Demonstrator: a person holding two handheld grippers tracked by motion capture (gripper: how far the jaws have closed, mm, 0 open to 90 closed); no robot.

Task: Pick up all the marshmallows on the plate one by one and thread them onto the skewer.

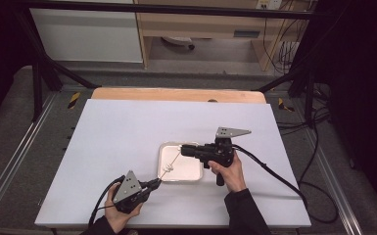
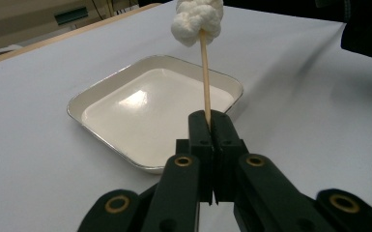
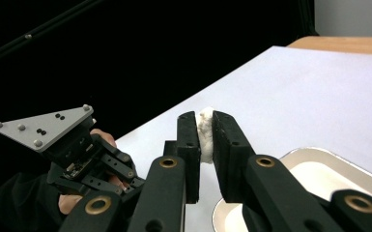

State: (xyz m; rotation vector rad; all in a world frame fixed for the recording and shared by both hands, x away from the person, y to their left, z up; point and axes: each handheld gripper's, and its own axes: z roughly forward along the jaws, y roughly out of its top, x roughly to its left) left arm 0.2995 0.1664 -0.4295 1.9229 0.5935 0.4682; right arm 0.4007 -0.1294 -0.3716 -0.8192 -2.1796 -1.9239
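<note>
Under skewer (image 2: 205,72) w/ marshmallow (image 2: 196,20), white tray (image 2: 101,92), table (image 1: 117,132)

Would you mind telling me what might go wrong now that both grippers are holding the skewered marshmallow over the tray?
The left gripper clamps only the skewer end, so a sideways pull may snap or twist it loose. The right gripper squeezes a soft marshmallow, which could tear or stick to the pads. If it slips off unevenly, it may land beside the tray rather than in it.

The tray (image 1: 194,172) sat on the desk (image 1: 127,132), a bit right of centre. The left hand-held gripper (image 1: 155,183) was just in front of its near-left corner, the right hand-held gripper (image 1: 182,150) over its far edge, and the skewer (image 1: 172,164) ran between them above the tray.
</note>
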